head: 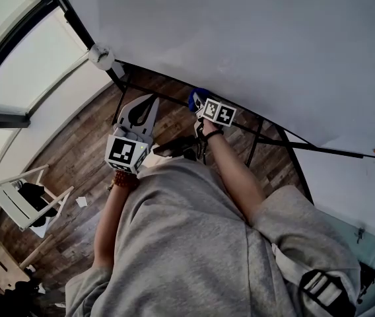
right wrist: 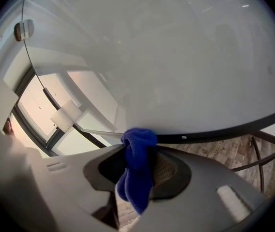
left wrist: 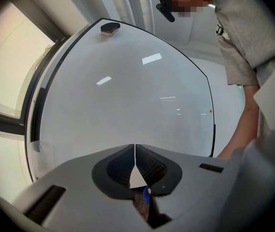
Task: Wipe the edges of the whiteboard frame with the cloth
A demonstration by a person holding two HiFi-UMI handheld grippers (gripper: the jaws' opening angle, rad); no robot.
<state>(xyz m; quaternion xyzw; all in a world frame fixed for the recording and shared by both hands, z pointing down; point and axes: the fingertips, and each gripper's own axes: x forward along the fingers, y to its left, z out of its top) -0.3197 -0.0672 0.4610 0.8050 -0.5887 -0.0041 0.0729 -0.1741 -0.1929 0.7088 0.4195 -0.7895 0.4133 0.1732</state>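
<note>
A large whiteboard (head: 253,38) with a thin black frame (head: 306,147) fills the upper head view. My right gripper (right wrist: 140,141) is shut on a blue cloth (right wrist: 137,168), and the cloth's top presses against the lower frame edge (right wrist: 215,132). In the head view the blue cloth (head: 196,98) shows at that edge beside the right gripper (head: 204,107). My left gripper (head: 149,104) is shut with nothing between its jaws, held apart from the board to the left. In the left gripper view, the left gripper (left wrist: 134,151) faces the white surface (left wrist: 128,91).
A board eraser (left wrist: 109,28) sits at the board's far edge. A round white fitting (head: 101,55) marks the board's corner. Black stand bars (head: 253,144) run under the board over a wooden floor (head: 75,157). A white folding rack (head: 19,203) stands at lower left.
</note>
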